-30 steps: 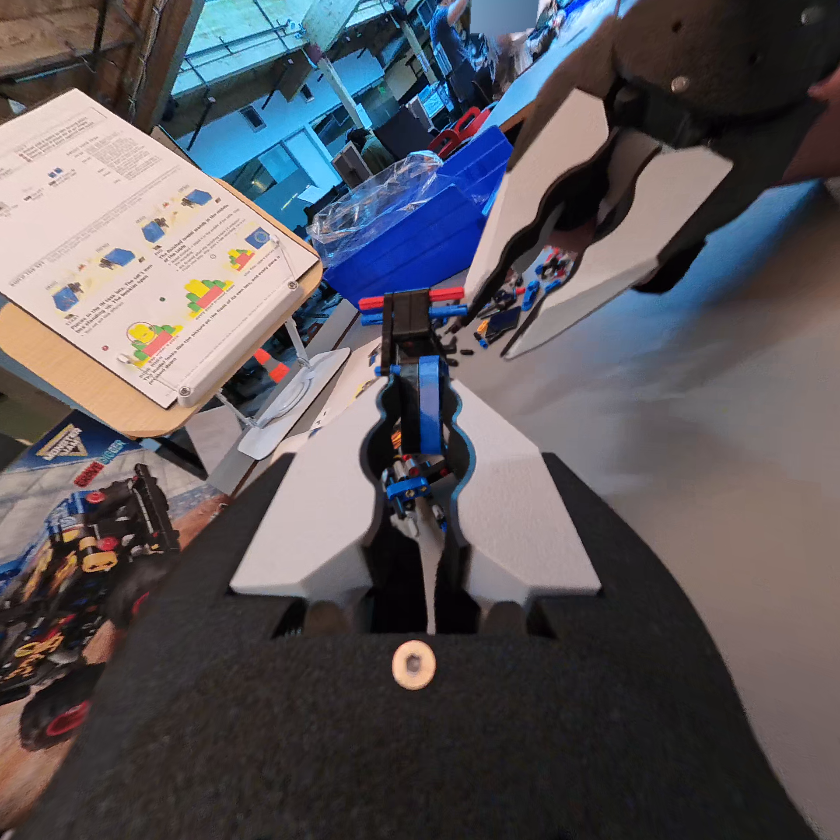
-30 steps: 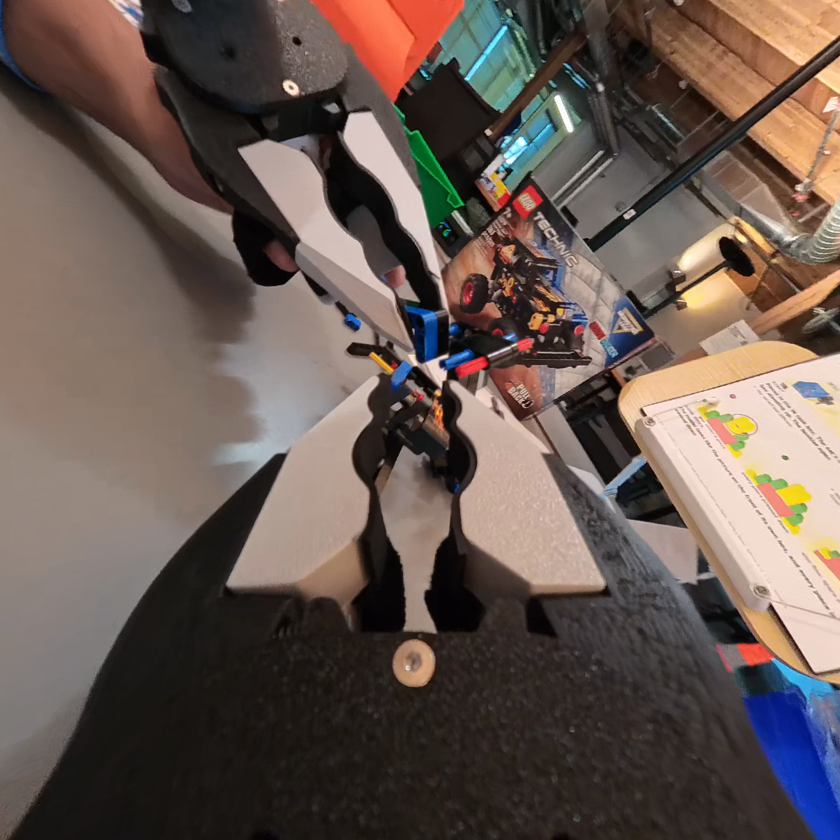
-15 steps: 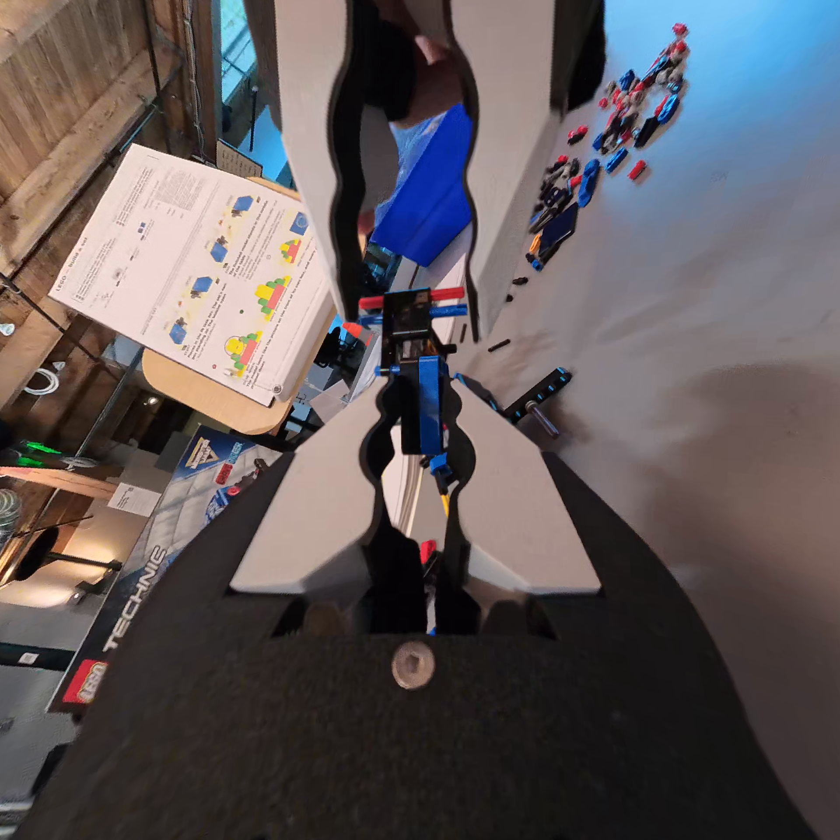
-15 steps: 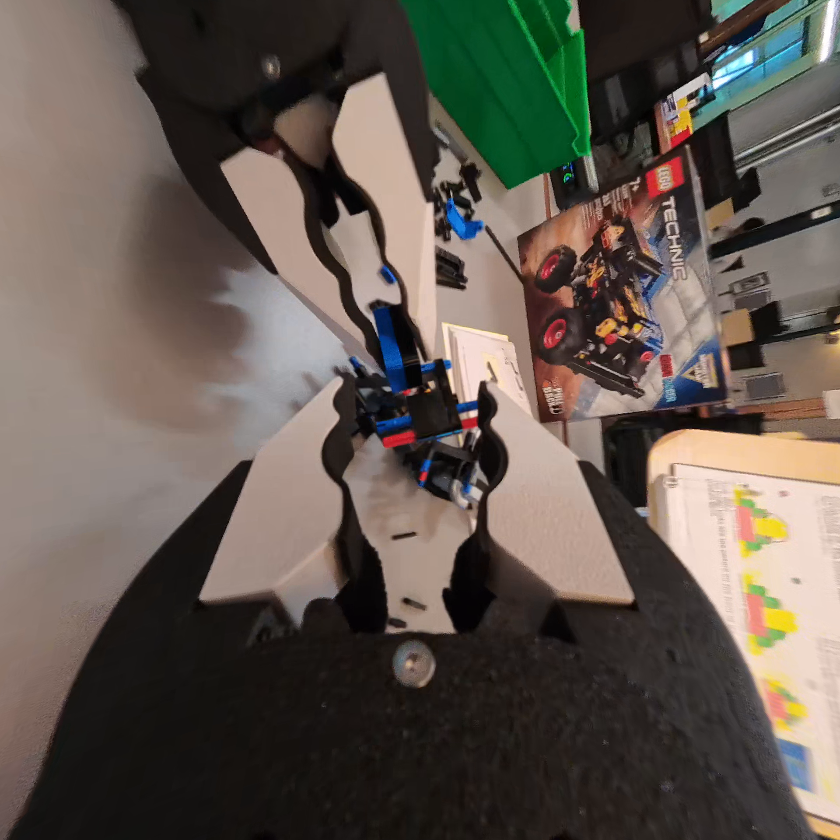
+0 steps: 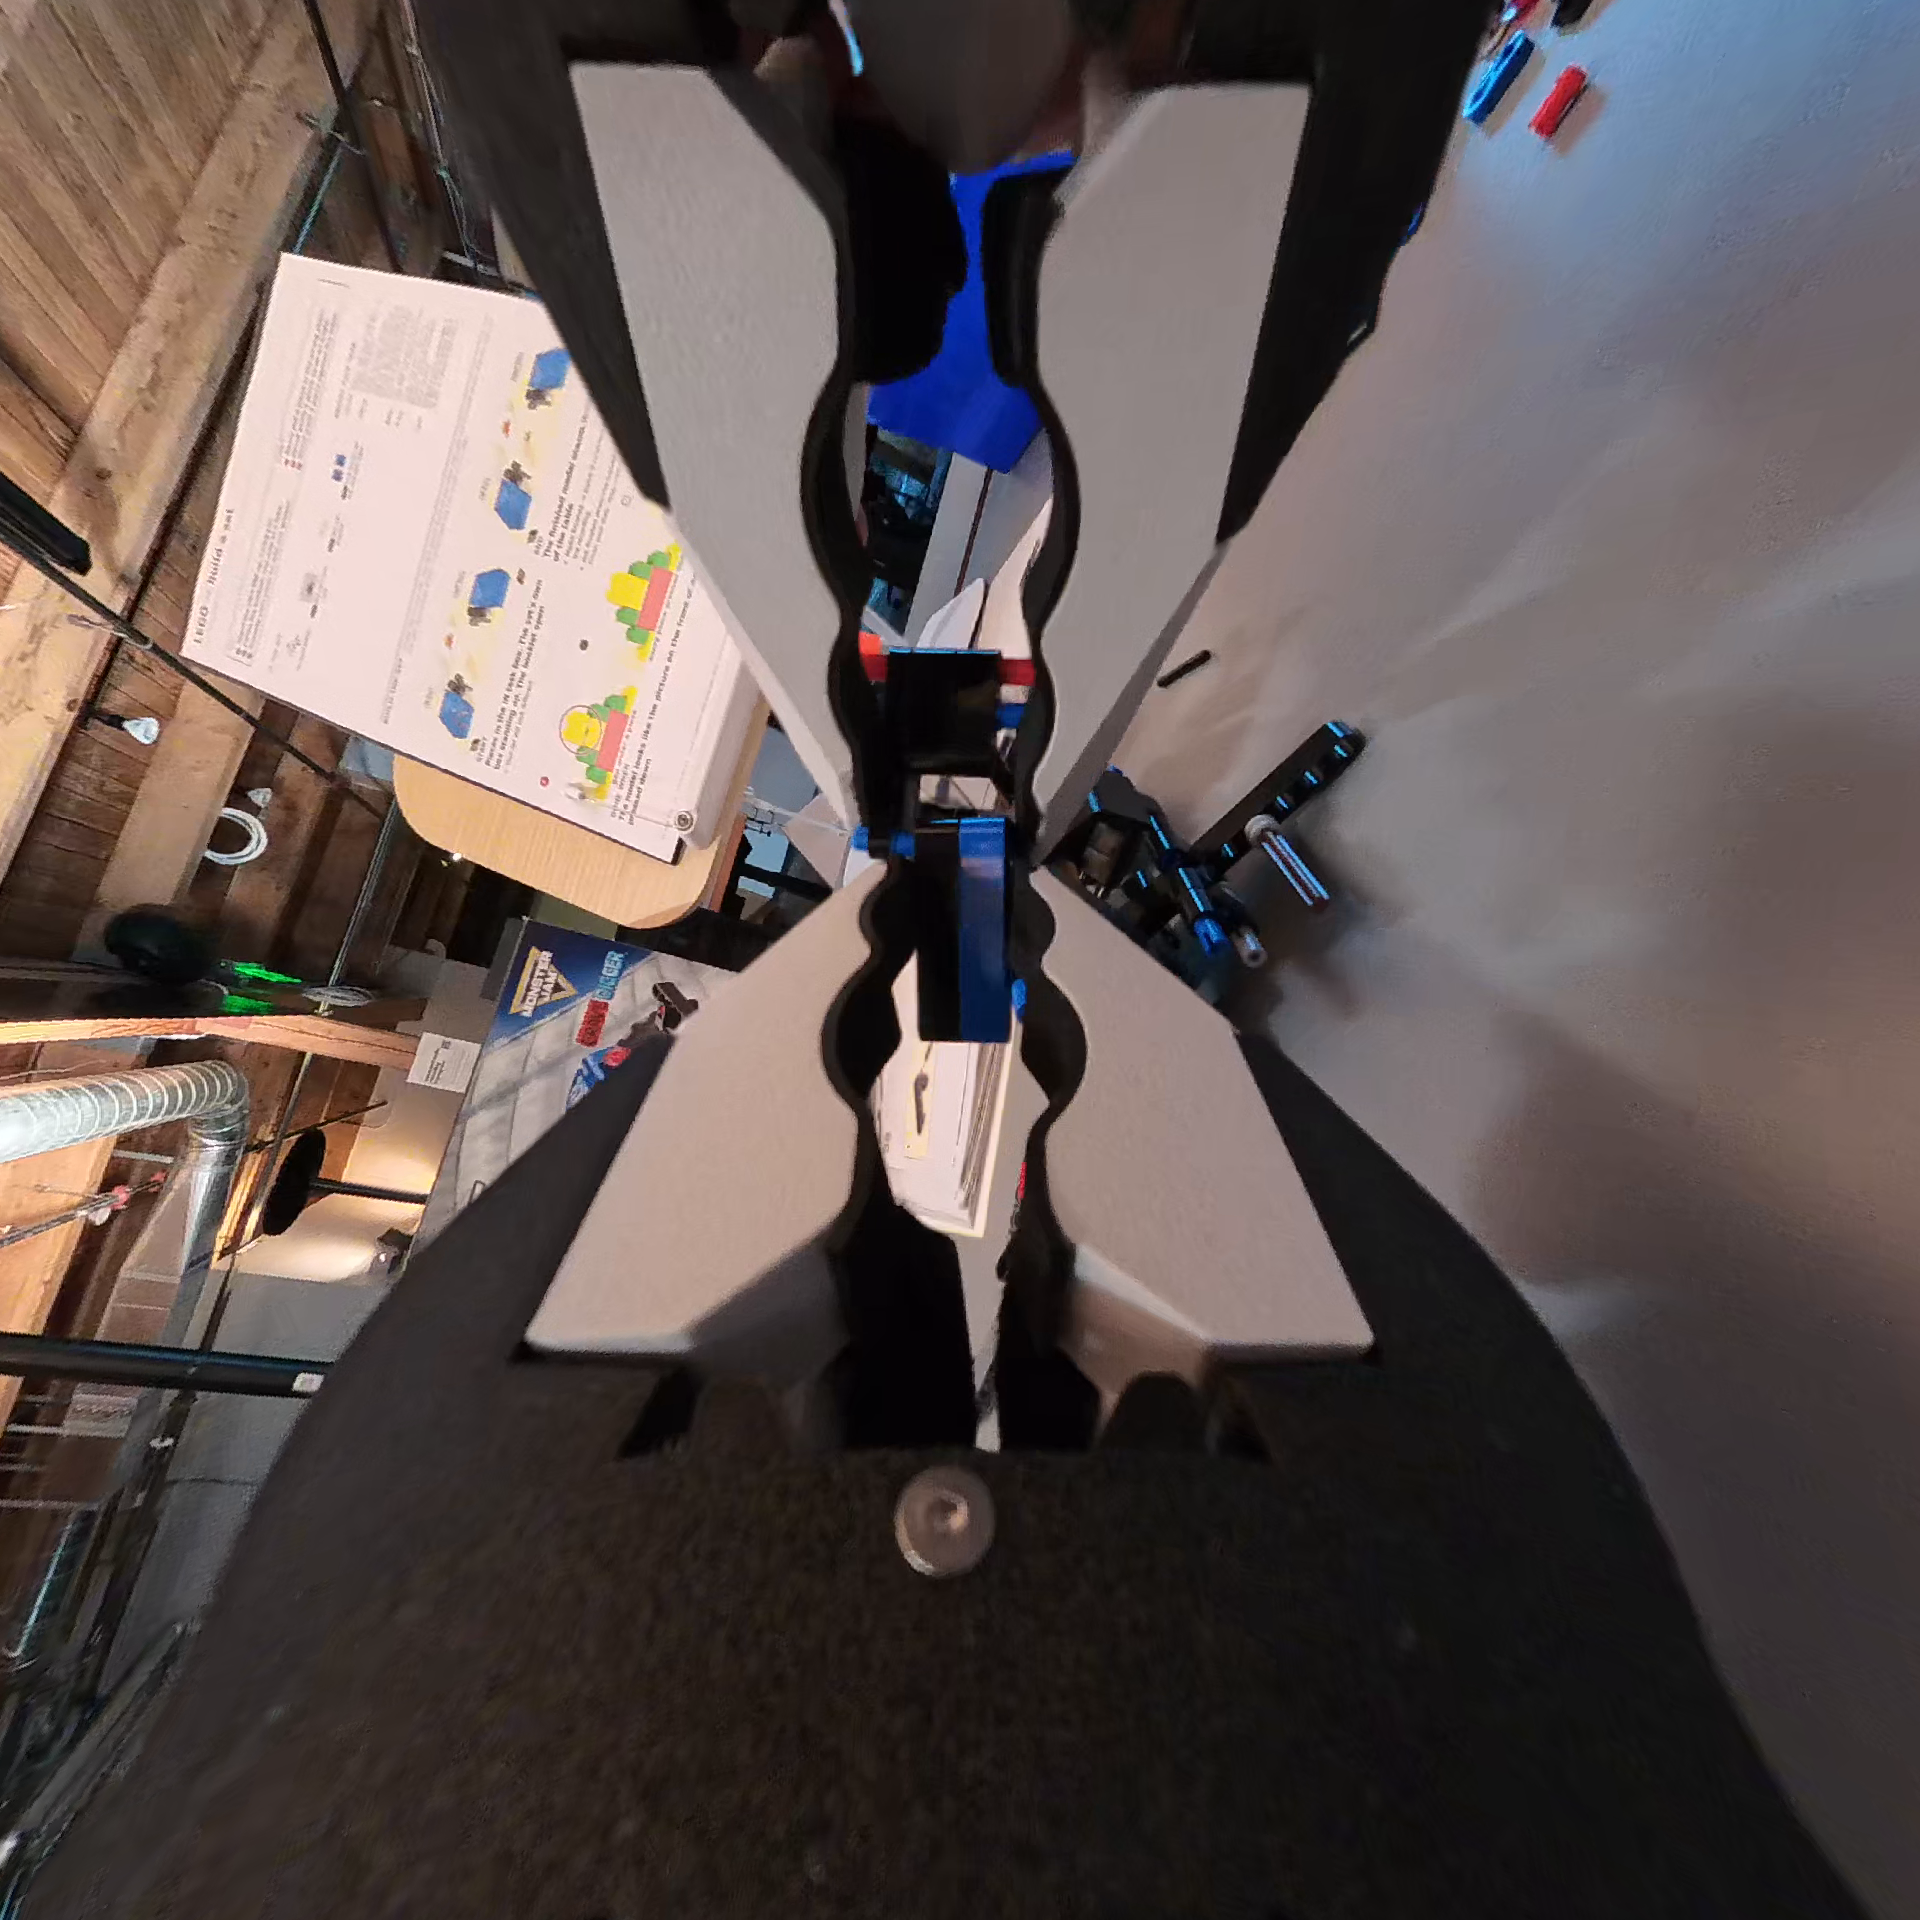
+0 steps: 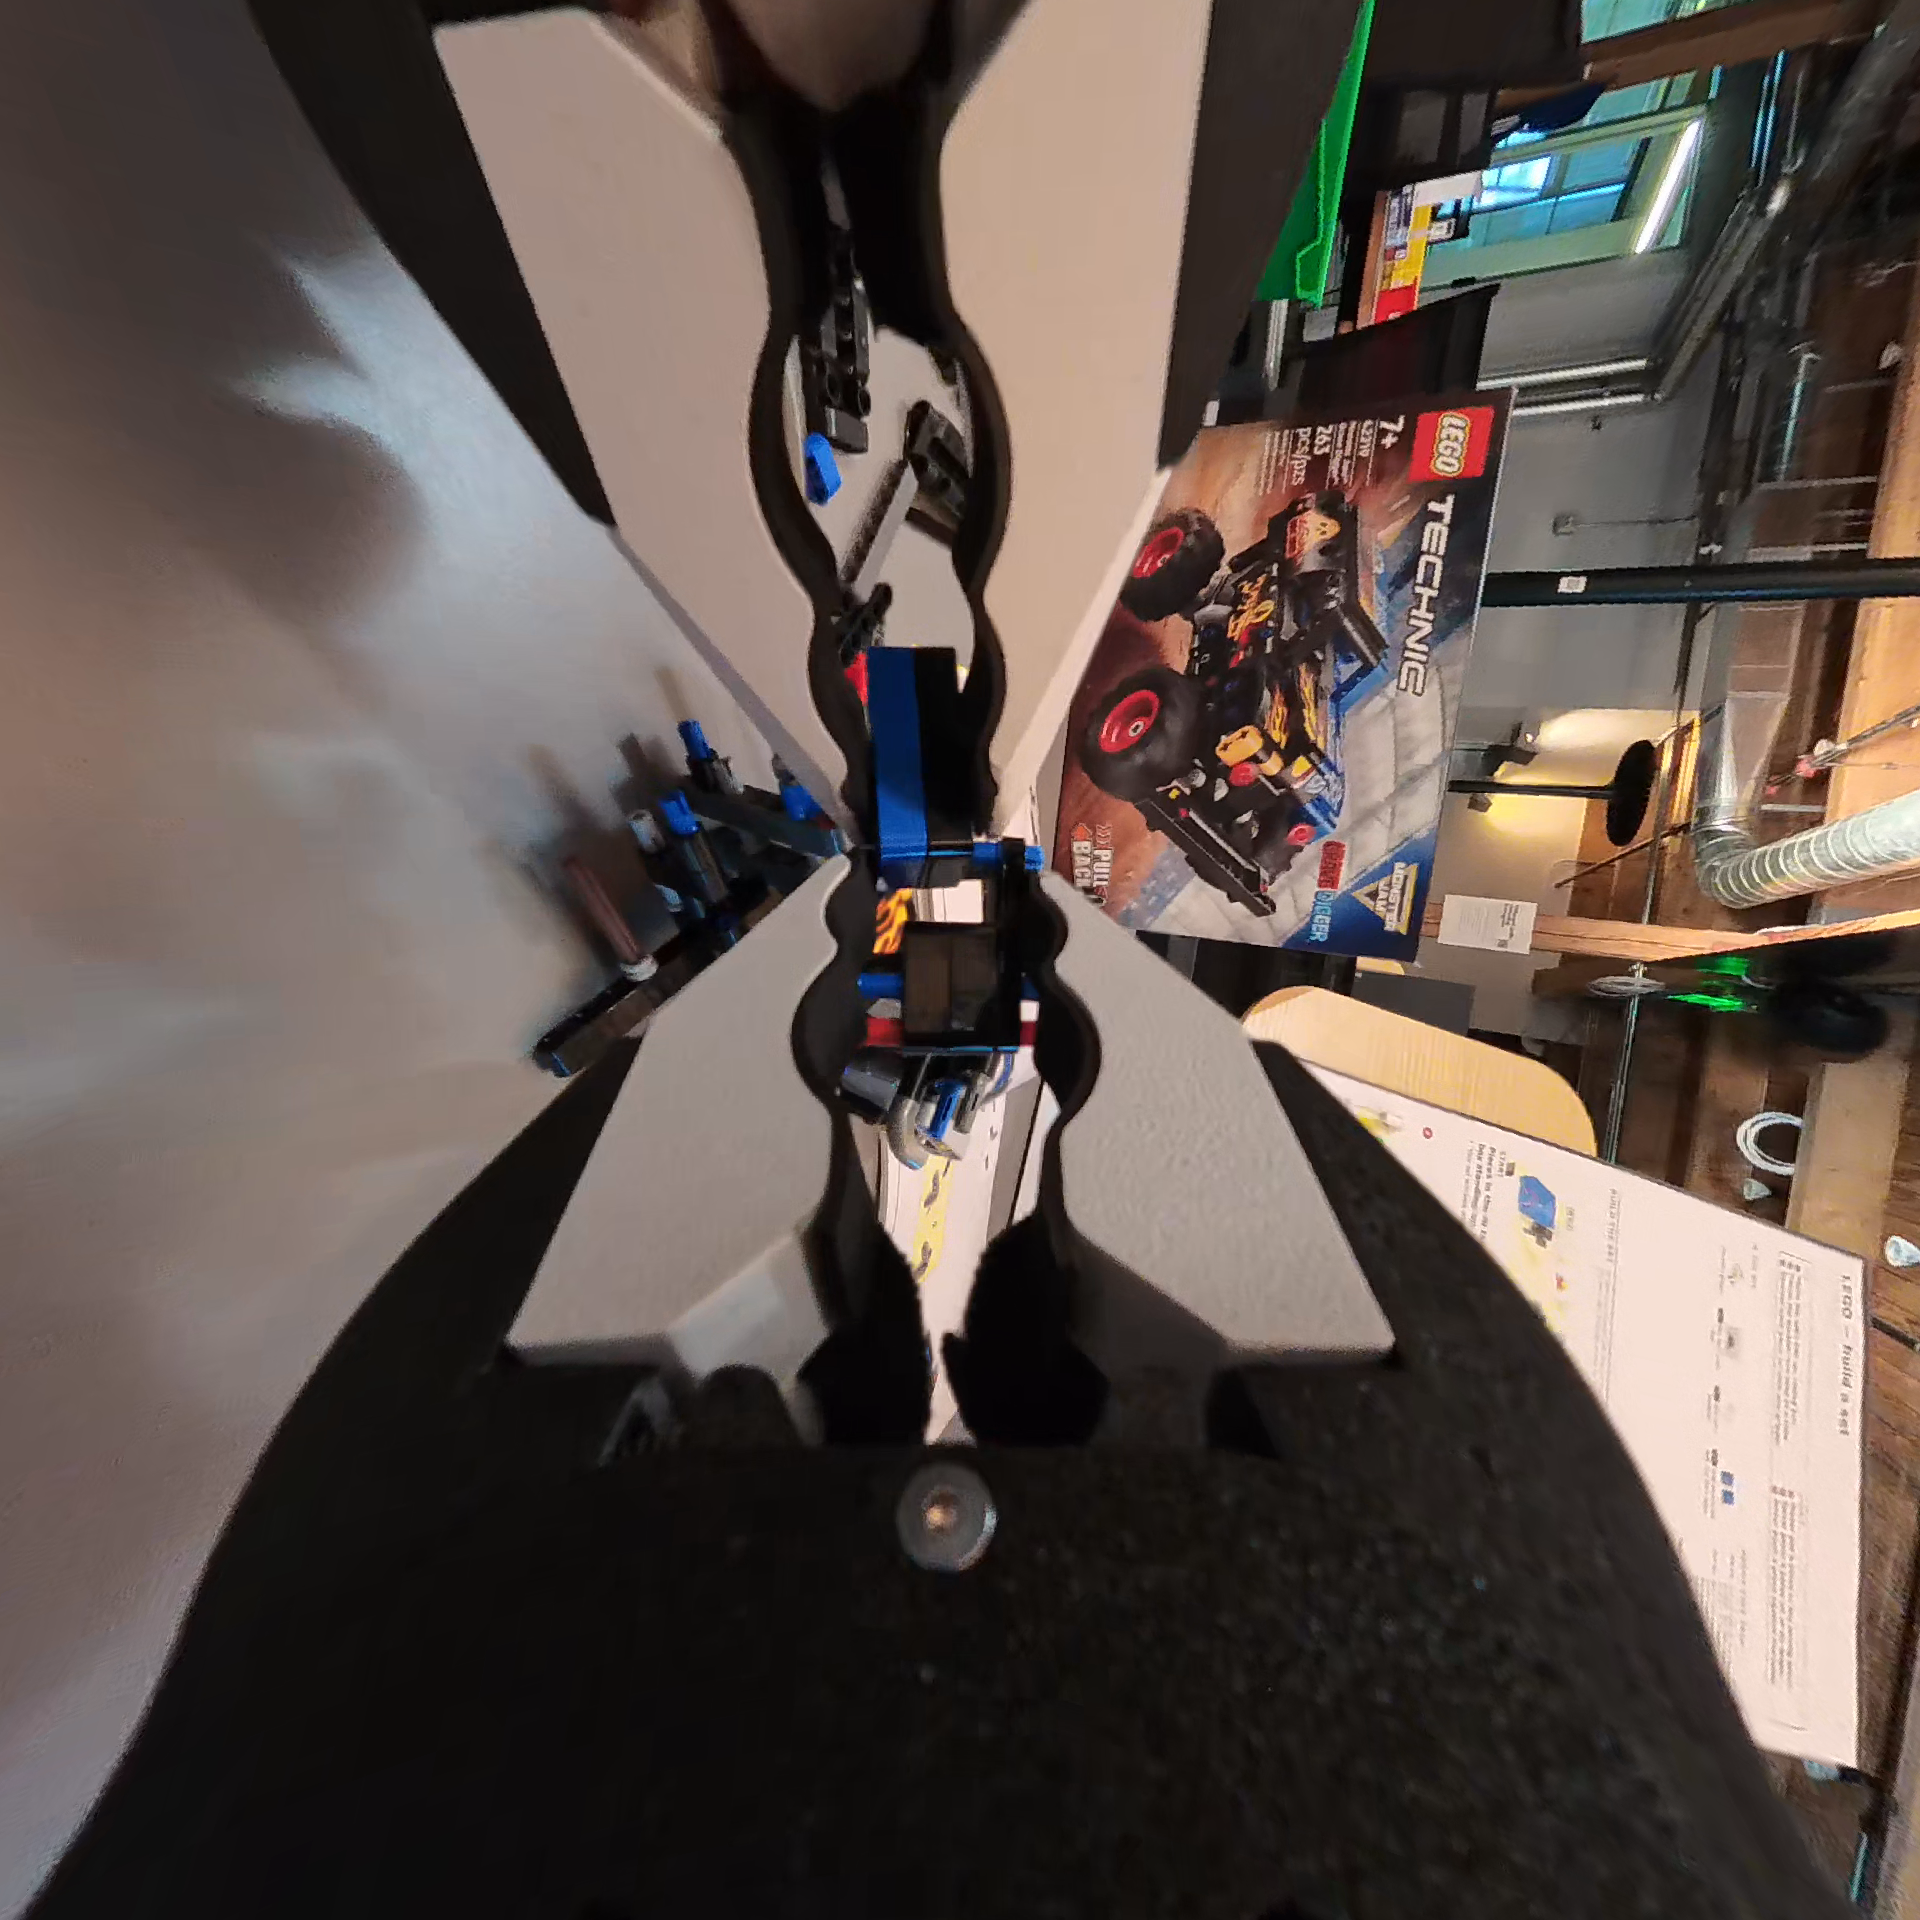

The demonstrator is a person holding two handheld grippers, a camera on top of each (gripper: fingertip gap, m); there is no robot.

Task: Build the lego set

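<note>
- The left tool (image 5: 951, 883) and the right tool (image 6: 940, 914) are meeting tip to tip, both gripping the blue-and-black lego piece (image 5: 961, 914), leaving no passage between them.
- A partly built lego frame (image 5: 1195, 873) is lying on the table (image 5: 1662, 520) just beside the tips, blocking that side.
- The instruction board (image 5: 468, 561) and the set box (image 6: 1309, 707) are crowding the table's far edge.
- Bare table is lying open beyond the frame.

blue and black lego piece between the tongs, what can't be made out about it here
- Left wrist view: the blue and black lego subassembly has its sides covered by the grey fingers.
- Right wrist view: its lower end is dark and crowded; the joints are unreadable.
- Both views: the grey table is blurred.
</note>
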